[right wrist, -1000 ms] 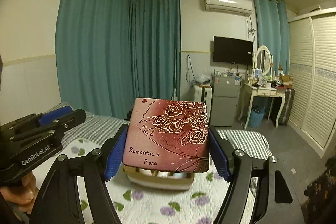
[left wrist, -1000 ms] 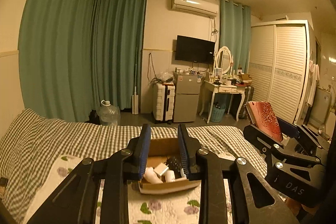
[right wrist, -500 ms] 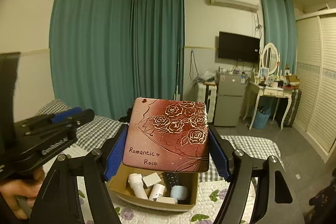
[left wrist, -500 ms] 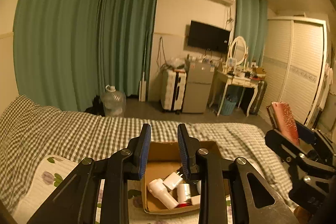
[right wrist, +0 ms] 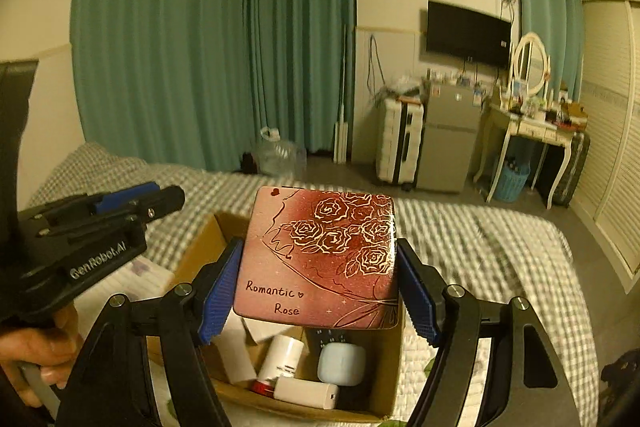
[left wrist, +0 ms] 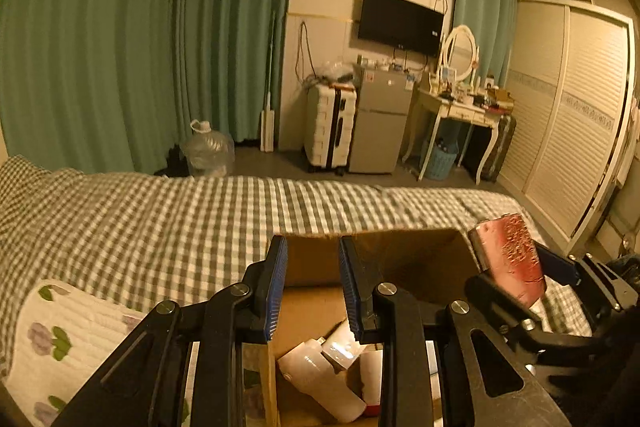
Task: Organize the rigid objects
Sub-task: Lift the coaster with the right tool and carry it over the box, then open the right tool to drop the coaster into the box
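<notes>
My right gripper (right wrist: 318, 279) is shut on a red square tin (right wrist: 320, 259) printed with roses and "Romantic Rose", held above an open cardboard box (right wrist: 196, 247) on the bed. The box holds several white bottles (right wrist: 282, 357), a pale blue case (right wrist: 341, 364) and a dark remote. In the left wrist view the tin (left wrist: 510, 255) shows edge-on over the box's right side. My left gripper (left wrist: 312, 289) is open and empty, its fingers hanging over the box's (left wrist: 400, 251) left part, above white bottles (left wrist: 320, 379).
The box sits on a flowered white quilt (left wrist: 60, 331) over a green checked bedspread (left wrist: 160, 219). Beyond the bed are a water jug (left wrist: 208, 151), a white suitcase (left wrist: 330, 125), a small fridge (left wrist: 380, 123), a dressing table (left wrist: 464, 107) and a wardrobe (left wrist: 568, 131).
Both grippers have moved forward and down toward the box, which now looks larger and closer. The right gripper still holds the tin. The left gripper stays open.
</notes>
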Available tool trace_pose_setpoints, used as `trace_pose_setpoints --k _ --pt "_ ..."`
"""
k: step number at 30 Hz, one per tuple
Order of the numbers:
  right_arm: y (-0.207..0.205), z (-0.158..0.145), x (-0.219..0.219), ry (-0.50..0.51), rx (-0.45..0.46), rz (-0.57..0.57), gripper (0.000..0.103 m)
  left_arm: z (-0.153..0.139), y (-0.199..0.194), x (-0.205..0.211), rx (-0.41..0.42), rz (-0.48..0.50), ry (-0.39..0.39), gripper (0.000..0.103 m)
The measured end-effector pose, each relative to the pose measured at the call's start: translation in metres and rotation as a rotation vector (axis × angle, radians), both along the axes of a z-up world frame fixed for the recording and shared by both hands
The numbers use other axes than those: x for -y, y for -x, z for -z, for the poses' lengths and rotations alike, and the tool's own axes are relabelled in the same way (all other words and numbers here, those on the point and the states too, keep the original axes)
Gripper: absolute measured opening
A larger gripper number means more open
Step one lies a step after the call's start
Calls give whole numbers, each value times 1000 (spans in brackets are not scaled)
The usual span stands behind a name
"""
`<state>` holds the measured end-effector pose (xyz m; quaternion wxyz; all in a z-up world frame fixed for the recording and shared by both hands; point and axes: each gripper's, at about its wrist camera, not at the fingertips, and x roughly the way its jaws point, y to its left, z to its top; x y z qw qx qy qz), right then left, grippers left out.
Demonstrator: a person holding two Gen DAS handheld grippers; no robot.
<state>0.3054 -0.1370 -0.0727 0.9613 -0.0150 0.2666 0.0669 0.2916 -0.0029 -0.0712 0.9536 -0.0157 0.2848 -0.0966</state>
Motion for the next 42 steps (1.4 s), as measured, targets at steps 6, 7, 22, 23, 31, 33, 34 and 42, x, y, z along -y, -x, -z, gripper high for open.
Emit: trace_pose_setpoints --k 6,7,22,23,31,33,34,42 --pt "-34 47 -1 38 -83 -11 72 30 -19 8 -53 35 -21 27" --pt "-38 52 0 43 -96 -13 72 35 -22 10 -65 37 -25 27" --pt "-57 95 -6 146 -255 -12 75 50 -26 18 -168 69 -48 27" --pt "-54 94 -8 153 -254 -9 79 47 -24 15 -164 68 -36 27" --pt "-17 35 -1 125 -103 48 90 -9 9 -8 -63 30 55 29" --pt "-7 16 -1 112 -68 54 91 -25 17 -11 -46 35 63 35" --pt "0 4 -1 109 -42 58 91 -35 23 -12 -33 36 66 45" --pt "51 -79 -14 107 117 80 103 -112 82 -22 108 -17 41 59"
